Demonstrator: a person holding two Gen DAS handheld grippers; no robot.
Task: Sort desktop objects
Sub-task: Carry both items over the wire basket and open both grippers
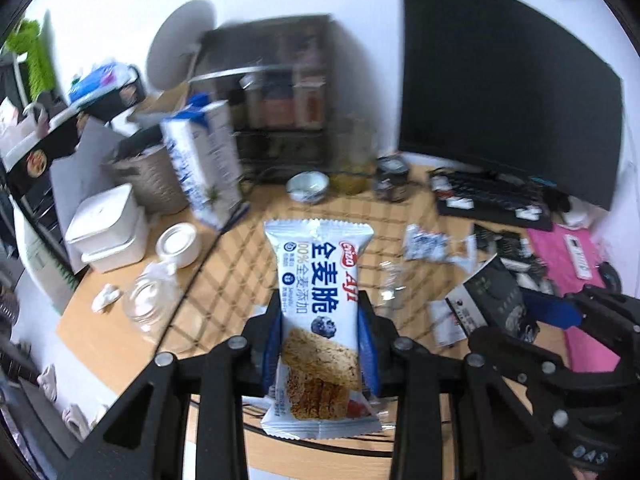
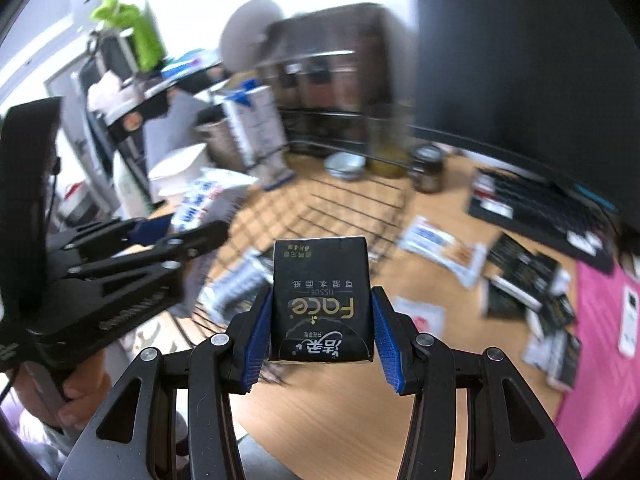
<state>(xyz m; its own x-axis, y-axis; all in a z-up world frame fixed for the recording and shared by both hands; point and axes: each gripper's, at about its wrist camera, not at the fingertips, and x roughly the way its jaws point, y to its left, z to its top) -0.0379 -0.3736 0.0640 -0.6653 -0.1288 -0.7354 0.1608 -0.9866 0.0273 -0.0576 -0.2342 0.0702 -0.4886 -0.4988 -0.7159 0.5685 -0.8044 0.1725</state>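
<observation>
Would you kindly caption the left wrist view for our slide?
Left gripper shut on a cracker packet above the wooden desk.

We're looking at a home desk doubling as a snack corner: a wooden desk [image 1: 120,336] carries a big dark monitor [image 1: 508,92] and a keyboard [image 1: 492,196] along its back right edge, with a pink mat [image 1: 576,280] at the right edge. Toward the back edge we've got a dark shelf rack [image 1: 280,96] of jars, a small bowl [image 1: 307,186], a tall milk carton [image 1: 204,160] and a woven basket [image 1: 150,178], kitchen things beside office gear. At the left edge we see white lidded containers [image 1: 106,232], with snack packets [image 1: 430,244] strewn mid-desk.
</observation>
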